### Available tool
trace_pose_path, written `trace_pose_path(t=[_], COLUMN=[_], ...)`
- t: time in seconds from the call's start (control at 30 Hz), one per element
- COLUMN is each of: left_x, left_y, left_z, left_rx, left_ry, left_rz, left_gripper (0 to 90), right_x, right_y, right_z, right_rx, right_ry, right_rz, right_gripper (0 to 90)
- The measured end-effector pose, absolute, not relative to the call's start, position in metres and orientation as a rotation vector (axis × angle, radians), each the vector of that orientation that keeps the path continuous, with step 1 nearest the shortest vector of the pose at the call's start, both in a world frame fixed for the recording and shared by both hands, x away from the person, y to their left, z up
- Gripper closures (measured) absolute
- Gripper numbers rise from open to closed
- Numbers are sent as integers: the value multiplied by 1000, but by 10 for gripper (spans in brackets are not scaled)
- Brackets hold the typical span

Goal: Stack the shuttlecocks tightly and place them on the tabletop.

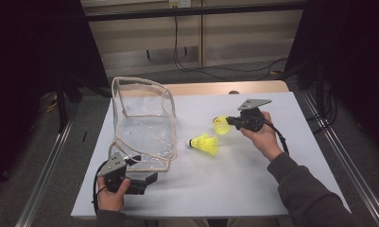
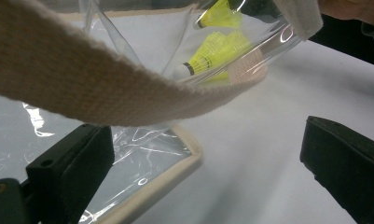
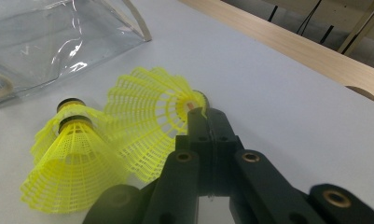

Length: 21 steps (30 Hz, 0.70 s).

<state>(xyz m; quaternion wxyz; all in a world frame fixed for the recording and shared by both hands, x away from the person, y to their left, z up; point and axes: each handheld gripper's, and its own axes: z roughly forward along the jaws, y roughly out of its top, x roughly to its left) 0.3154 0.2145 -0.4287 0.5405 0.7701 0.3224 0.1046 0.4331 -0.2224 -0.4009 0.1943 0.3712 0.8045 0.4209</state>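
A clear plastic bag [image 1: 142, 123] with beige trim stands open on the left of the white table sheet [image 1: 253, 184]. My left gripper [image 1: 144, 169] is open at the bag's near corner. In the left gripper view its jaws [image 2: 203, 172] stand wide apart around the bag's trimmed edge [image 2: 175, 172], with a beige strap [image 2: 82, 88] crossing above. My right gripper [image 1: 228, 121] is shut on the skirt rim of a yellow shuttlecock [image 1: 220, 126] [image 3: 147, 121]. A second yellow shuttlecock [image 1: 204, 144] [image 3: 68, 172] lies on the sheet beside it, cork towards the bag.
A wooden table edge [image 1: 211, 88] runs along the back of the sheet. Metal rails [image 1: 45, 170] flank the table, and dark stands and cables sit behind. Bare sheet stretches across the front and the right side.
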Motion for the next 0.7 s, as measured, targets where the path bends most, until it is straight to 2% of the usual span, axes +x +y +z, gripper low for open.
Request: trace_pose_path(t=[0.7], left_x=[315], left_y=[214], left_z=[-429], left_rx=[1830], left_ry=[761], left_rz=[249], left_gripper=[29], right_x=[414], right_y=[-236], right_z=[-402], right_rx=[1014], right_ry=[2251], right_rz=[1214], right_gripper=[900])
